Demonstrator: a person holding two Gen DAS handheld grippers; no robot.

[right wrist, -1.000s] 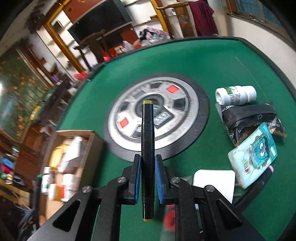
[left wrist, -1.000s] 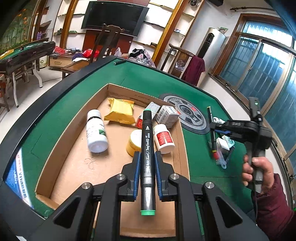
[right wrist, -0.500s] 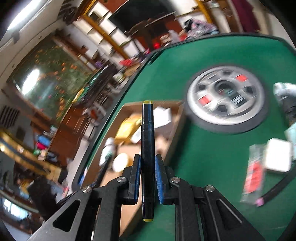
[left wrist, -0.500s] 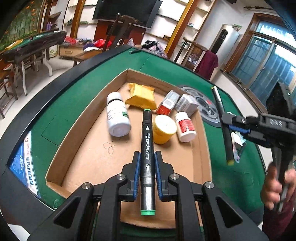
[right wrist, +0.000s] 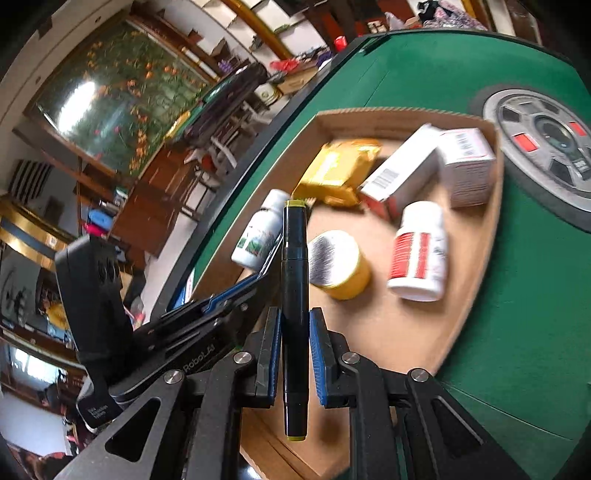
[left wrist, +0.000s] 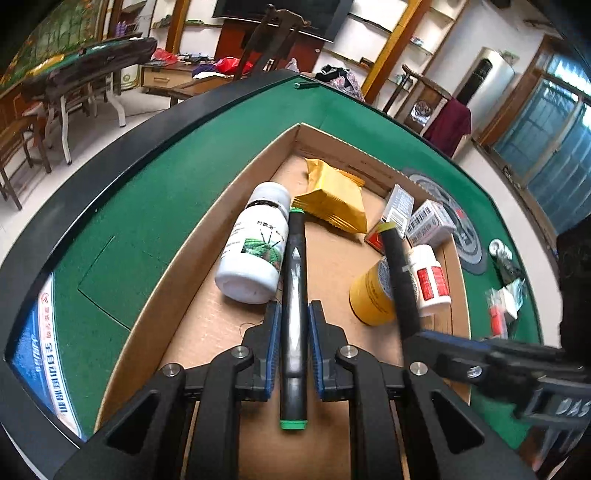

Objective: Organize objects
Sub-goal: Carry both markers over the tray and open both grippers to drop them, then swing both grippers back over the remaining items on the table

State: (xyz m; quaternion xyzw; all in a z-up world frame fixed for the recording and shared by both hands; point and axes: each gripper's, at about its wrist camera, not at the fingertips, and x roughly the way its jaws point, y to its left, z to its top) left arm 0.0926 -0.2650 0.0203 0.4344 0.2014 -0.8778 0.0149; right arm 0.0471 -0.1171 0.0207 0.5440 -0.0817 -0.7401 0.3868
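Each tool is clenched on a marker, held lengthwise between its pads so it can be laid flat: the left tool [left wrist: 291, 343] grips the green-capped marker [left wrist: 293, 295], the right tool [right wrist: 293, 347] the yellow-capped marker [right wrist: 294, 302]. Both hang over the cardboard box [left wrist: 177, 266] on the green worktop [left wrist: 147, 192], beside the bottles already gathered there.

Daylight pours through blue-framed windows [left wrist: 554, 155] on the right; white walls carry wooden shelves [left wrist: 391, 33] and a dark television [left wrist: 280, 14]. A wooden chair [left wrist: 273, 40] stands behind the green table [left wrist: 166, 177], pale tiled floor [left wrist: 48, 184] beyond.
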